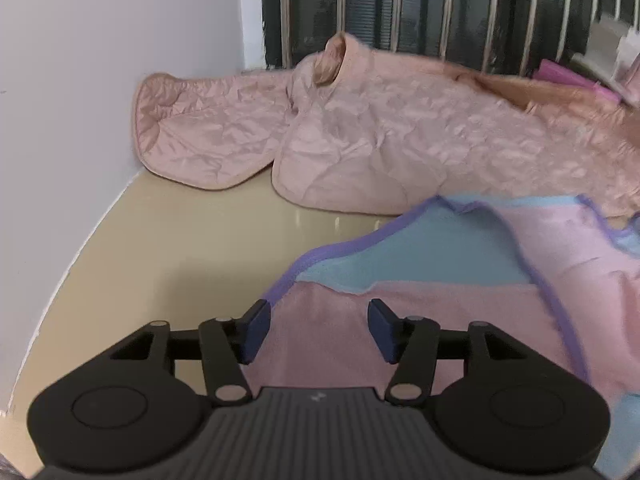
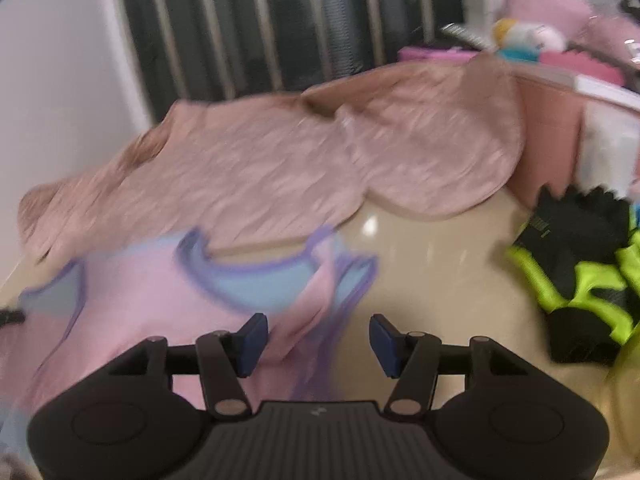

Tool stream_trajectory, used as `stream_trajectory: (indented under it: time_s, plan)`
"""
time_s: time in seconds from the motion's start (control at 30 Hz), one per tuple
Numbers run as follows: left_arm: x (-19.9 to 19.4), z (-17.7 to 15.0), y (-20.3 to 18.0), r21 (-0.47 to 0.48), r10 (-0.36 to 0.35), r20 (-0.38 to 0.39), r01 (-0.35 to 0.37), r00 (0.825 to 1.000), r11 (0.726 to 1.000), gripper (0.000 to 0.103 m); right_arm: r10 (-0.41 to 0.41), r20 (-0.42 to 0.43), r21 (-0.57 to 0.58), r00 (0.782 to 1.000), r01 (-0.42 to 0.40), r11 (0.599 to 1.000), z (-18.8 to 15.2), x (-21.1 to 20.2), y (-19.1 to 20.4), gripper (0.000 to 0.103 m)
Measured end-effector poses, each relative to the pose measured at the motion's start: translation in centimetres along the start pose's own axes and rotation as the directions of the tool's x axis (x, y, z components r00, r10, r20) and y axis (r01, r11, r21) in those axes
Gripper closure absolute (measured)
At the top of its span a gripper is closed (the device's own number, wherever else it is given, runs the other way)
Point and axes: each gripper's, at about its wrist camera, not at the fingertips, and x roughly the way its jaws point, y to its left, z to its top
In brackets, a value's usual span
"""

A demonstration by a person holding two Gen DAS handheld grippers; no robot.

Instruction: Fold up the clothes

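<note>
A pink and light-blue garment with purple trim (image 1: 440, 280) lies crumpled on the beige table (image 1: 180, 240). My left gripper (image 1: 318, 330) is open and empty, just above the garment's pink near-left part. In the right wrist view the same garment (image 2: 160, 292) lies at the left, blurred. My right gripper (image 2: 318, 344) is open and empty above the garment's right edge, where a purple-trimmed strap hangs. A quilted pink jacket (image 1: 360, 132) lies spread behind it; it also shows in the right wrist view (image 2: 280, 168).
A white wall (image 1: 80, 80) borders the table on the left, with a barred dark window (image 1: 440, 4) behind. Black and neon-green gloves (image 2: 580, 264) lie at the right. Pink boxes and clutter (image 2: 552, 56) stand at the back right.
</note>
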Motion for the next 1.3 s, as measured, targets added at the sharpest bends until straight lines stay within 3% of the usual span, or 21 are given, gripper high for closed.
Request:
stream_trajectory:
  time_s: [0.03, 0.07, 0.1, 0.2, 0.27, 0.37, 0.4, 0.43, 0.47, 0.53, 0.6, 0.63, 0.67, 0.7, 0.77, 0.83, 0.97, 1.1, 1.17, 1.23, 1.3]
  plan:
    - [-0.6, -0.2, 0.1, 0.0, -0.004, 0.0, 0.004, 1.0, 1.0, 0.048, 0.008, -0.009, -0.022, 1.0, -0.008, 1.0, -0.5, 0.0, 0.4, 0.066]
    - [-1.1, -0.4, 0.1, 0.0, -0.007, 0.001, 0.007, 1.0, 1.0, 0.048, -0.007, -0.011, -0.043, 1.0, 0.006, 0.999, -0.9, 0.0, 0.8, 0.097]
    - [-1.7, -0.6, 0.2, -0.001, -0.011, 0.001, 0.011, 1.0, 1.0, 0.048, -0.027, -0.011, -0.064, 1.0, 0.026, 0.998, -1.3, 0.1, 1.1, 0.101]
    - [-3.4, -1.3, -0.2, -0.003, -0.05, 0.002, 0.05, 0.999, 0.999, 0.049, -0.092, 0.009, -0.088, 0.996, 0.092, 0.992, -1.8, -0.8, 1.1, 0.101]
    - [-4.4, -2.2, -2.2, -0.007, -0.176, -0.002, 0.176, 0.984, 0.984, 0.049, -0.134, 0.036, -0.068, 0.99, 0.136, 0.988, -1.9, -1.8, 1.0, 0.098]
    - [-5.5, -3.7, -5.8, 0.011, -0.326, -0.02, 0.326, 0.945, 0.945, 0.048, -0.023, 0.079, -0.095, 0.997, 0.03, 0.995, -2.1, -3.8, 3.2, 0.088]
    - [-5.6, -4.2, -7.2, 0.026, -0.351, -0.033, 0.352, 0.936, 0.936, 0.048, 0.018, 0.093, -0.107, 0.995, -0.008, 0.994, -2.1, -4.4, 4.0, 0.078]
    - [-5.4, -4.5, -7.8, 0.03, -0.349, -0.046, 0.351, 0.936, 0.936, 0.048, 0.086, 0.077, -0.141, 0.993, -0.075, 0.987, -2.3, -4.7, 5.0, 0.065]
    - [-5.1, -4.8, -8.5, 0.034, -0.348, -0.06, 0.35, 0.936, 0.936, 0.048, 0.134, 0.06, -0.172, 0.989, -0.122, 0.977, -2.6, -4.8, 6.0, 0.061]
    - [-4.7, -5.4, -9.7, 0.04, -0.346, -0.086, 0.35, 0.934, 0.936, 0.051, 0.202, 0.026, -0.192, 0.979, -0.193, 0.962, -3.3, -4.6, 7.3, 0.061]
    - [-5.0, -5.8, -9.4, 0.023, -0.365, -0.085, 0.368, 0.927, 0.929, 0.064, 0.257, -0.034, -0.186, 0.966, -0.259, 0.948, -4.0, -3.8, 8.1, 0.063]
    - [-5.1, -5.9, -9.3, 0.015, -0.374, -0.085, 0.377, 0.923, 0.926, 0.089, 0.261, -0.059, -0.183, 0.963, -0.268, 0.946, -4.5, -3.2, 8.4, 0.063]
    - [-5.2, -6.1, -9.1, 0.006, -0.384, -0.085, 0.386, 0.919, 0.923, 0.1, 0.252, -0.077, -0.181, 0.965, -0.262, 0.948, -4.8, -2.7, 8.6, 0.064]
    - [-5.4, -6.2, -9.0, -0.002, -0.393, -0.085, 0.394, 0.916, 0.919, 0.1, 0.24, -0.094, -0.178, 0.966, -0.254, 0.951, -5.2, -2.2, 8.8, 0.07]
    - [-5.7, -6.6, -8.7, -0.016, -0.409, -0.082, 0.409, 0.909, 0.912, 0.1, 0.248, -0.083, -0.161, 0.965, -0.259, 0.952, -5.7, -2.3, 8.6, 0.096]
    - [-6.5, -6.8, -8.6, -0.002, -0.406, -0.065, 0.407, 0.912, 0.914, 0.101, 0.284, -0.081, -0.127, 0.956, -0.292, 0.948, -5.9, -2.7, 8.2, 0.1]
    - [-8.4, -7.3, -7.8, -0.001, -0.426, -0.026, 0.426, 0.905, 0.905, 0.101, 0.303, -0.036, -0.143, 0.952, -0.305, 0.942, -6.5, -5.2, 8.0, 0.101]
    - [-8.2, -8.2, -7.6, 0.016, -0.415, -0.068, 0.417, 0.907, 0.909, 0.097, 0.35, -0.08, -0.144, 0.933, -0.358, 0.923, -7.4, -6.5, 7.7, 0.101]
    - [-8.1, -8.1, -6.9, -0.005, -0.404, -0.063, 0.404, 0.913, 0.915, 0.07, 0.34, -0.093, -0.151, 0.936, -0.351, 0.924, -7.6, -6.3, 7.7, 0.098]
    - [-8.3, -7.6, -5.1, -0.052, -0.331, -0.018, 0.33, 0.944, 0.943, 0.05, 0.307, -0.035, -0.125, 0.951, -0.309, 0.943, -7.0, -6.9, 6.8, 0.088]
    - [-8.6, -6.9, -2.8, -0.109, -0.212, 0.033, 0.214, 0.977, 0.971, 0.05, 0.217, 0.051, -0.105, 0.975, -0.21, 0.972, -6.1, -7.7, 5.5, 0.076]
